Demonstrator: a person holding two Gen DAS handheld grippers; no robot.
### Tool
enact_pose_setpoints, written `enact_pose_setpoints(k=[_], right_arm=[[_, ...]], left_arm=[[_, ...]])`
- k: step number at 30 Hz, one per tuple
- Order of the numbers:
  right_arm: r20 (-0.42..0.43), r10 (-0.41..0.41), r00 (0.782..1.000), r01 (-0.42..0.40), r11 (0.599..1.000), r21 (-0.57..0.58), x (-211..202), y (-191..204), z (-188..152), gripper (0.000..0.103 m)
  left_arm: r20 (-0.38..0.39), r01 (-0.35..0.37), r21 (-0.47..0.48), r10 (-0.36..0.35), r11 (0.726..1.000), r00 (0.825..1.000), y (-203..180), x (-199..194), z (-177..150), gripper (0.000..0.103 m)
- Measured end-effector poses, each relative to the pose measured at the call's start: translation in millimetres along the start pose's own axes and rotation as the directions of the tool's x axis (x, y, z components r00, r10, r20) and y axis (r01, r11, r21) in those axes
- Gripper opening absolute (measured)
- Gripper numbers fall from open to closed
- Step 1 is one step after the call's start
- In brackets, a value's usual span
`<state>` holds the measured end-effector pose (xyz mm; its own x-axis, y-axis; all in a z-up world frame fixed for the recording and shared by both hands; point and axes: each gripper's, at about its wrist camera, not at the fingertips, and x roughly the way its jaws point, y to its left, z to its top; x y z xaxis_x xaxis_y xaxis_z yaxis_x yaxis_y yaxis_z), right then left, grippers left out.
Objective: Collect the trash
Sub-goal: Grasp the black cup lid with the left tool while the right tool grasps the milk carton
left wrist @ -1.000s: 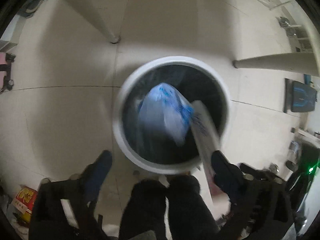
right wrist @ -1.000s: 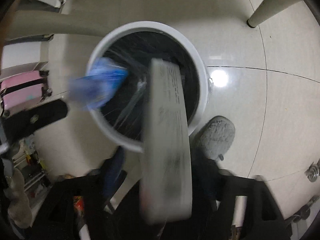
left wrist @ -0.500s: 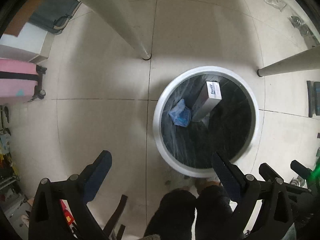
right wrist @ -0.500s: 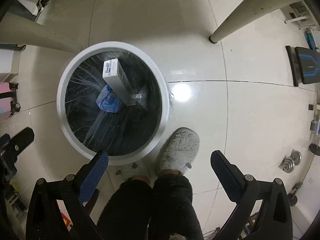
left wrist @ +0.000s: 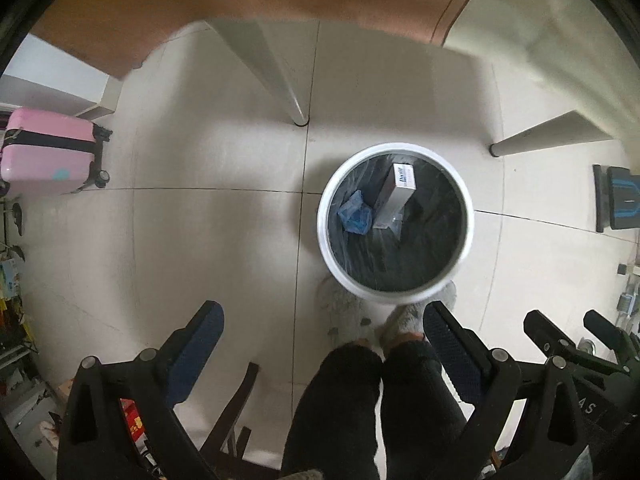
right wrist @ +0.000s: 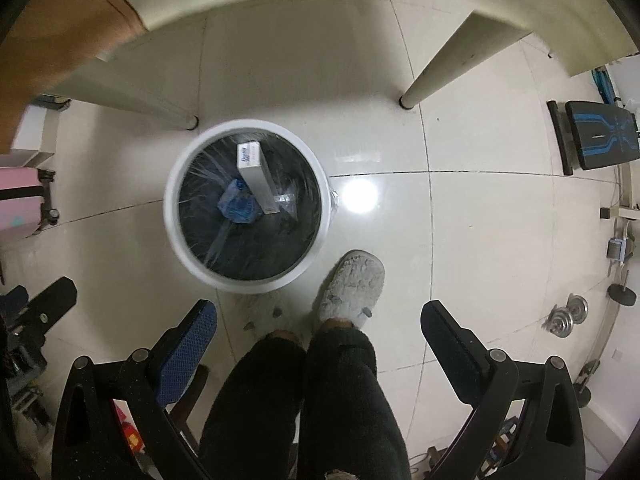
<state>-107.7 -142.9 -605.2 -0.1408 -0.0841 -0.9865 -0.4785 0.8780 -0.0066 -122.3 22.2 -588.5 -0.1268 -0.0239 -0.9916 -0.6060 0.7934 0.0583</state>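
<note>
Looking straight down, the left gripper (left wrist: 322, 330) is holding its two black, blue-padded fingers (left wrist: 196, 350) wide apart with nothing between them, above a pale tiled floor (left wrist: 208, 248). A round white trash bin with a black plastic liner (left wrist: 394, 294) is standing just beyond the person's dark-trousered legs (left wrist: 372, 408) and grey fuzzy slippers (left wrist: 404, 318); inside it, a long white carton (left wrist: 394, 196) is leaning beside a crumpled blue wrapper (left wrist: 355, 216). A pink hard-shell suitcase (left wrist: 46, 152) is standing at far left, well apart from the bin.
</note>
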Motion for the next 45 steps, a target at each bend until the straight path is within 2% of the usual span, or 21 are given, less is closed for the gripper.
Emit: enact_pose_setpoints(k=[5,10,15,17,21,25,28,33,35,38,39,40,42,44,45], right_arm=[[0.009,0.024,1.000,-0.024,1.000,-0.012,-66,2,-14,0.103],[0.024,0.064,0.998,-0.064,0.998,-0.020,-137,0,-25,0.103],[0.093,0.119,0.989,-0.119,0.993,-0.008,-226,-10,-16,0.103],[0.137,0.142,0.980,-0.143,0.990,0.002,-267,-20,-2,0.103],[0.219,0.146,0.965,-0.149,0.989,-0.007,-333,-39,40,0.103],[0.293,0.070,0.954,-0.058,0.997,-0.050,-380,-59,107,0.103],[0.309,0.027,0.951,-0.002,0.997,-0.080,-389,-74,166,0.103],[0.287,-0.049,0.957,0.104,0.978,-0.179,-372,-84,266,0.102],[0.261,-0.065,0.963,0.133,0.959,-0.251,-354,-79,301,0.098],[0.222,-0.085,0.971,0.165,0.912,-0.375,-329,-65,333,0.092],[0.209,-0.088,0.974,0.167,0.901,-0.400,-323,-62,338,0.086],[0.189,-0.088,0.978,0.162,0.891,-0.424,-316,-59,344,0.073],[0.164,-0.053,0.985,0.117,0.905,-0.410,-311,-63,352,0.068],[0.153,-0.025,0.988,0.071,0.952,-0.299,-312,-79,359,0.067],[0.140,-0.017,0.990,0.044,0.979,-0.199,-313,-94,362,0.067]], left_arm=[[-0.004,0.019,0.006,-0.019,1.000,1.000,5,-58,-17,0.102],[0.026,0.028,0.007,-0.028,1.000,0.999,10,-120,-26,0.102],[0.121,0.048,-0.002,-0.047,0.999,0.991,13,-198,-14,0.102],[0.173,0.053,0.001,-0.053,0.999,0.984,11,-226,-1,0.102],[0.289,0.060,0.017,-0.062,0.998,0.955,-4,-284,43,0.102],[0.358,0.046,0.036,-0.056,0.998,0.932,-25,-318,97,0.103],[0.373,0.014,0.028,-0.024,1.000,0.927,-50,-324,148,0.103],[0.297,-0.001,-0.023,0.008,1.000,0.955,-77,-308,213,0.103],[0.267,-0.006,-0.039,0.016,0.999,0.963,-88,-302,231,0.103],[0.220,-0.010,-0.057,0.022,0.998,0.975,-101,-289,255,0.103],[0.198,-0.009,-0.064,0.022,0.998,0.980,-105,-282,263,0.103],[0.188,-0.007,-0.066,0.019,0.998,0.982,-108,-278,268,0.103],[0.160,0.012,-0.072,0.000,0.997,0.987,-114,-270,277,0.103],[0.139,0.030,-0.075,-0.020,0.997,0.990,-120,-264,283,0.103],[0.128,0.045,-0.076,-0.035,0.996,0.991,-123,-259,286,0.103]])
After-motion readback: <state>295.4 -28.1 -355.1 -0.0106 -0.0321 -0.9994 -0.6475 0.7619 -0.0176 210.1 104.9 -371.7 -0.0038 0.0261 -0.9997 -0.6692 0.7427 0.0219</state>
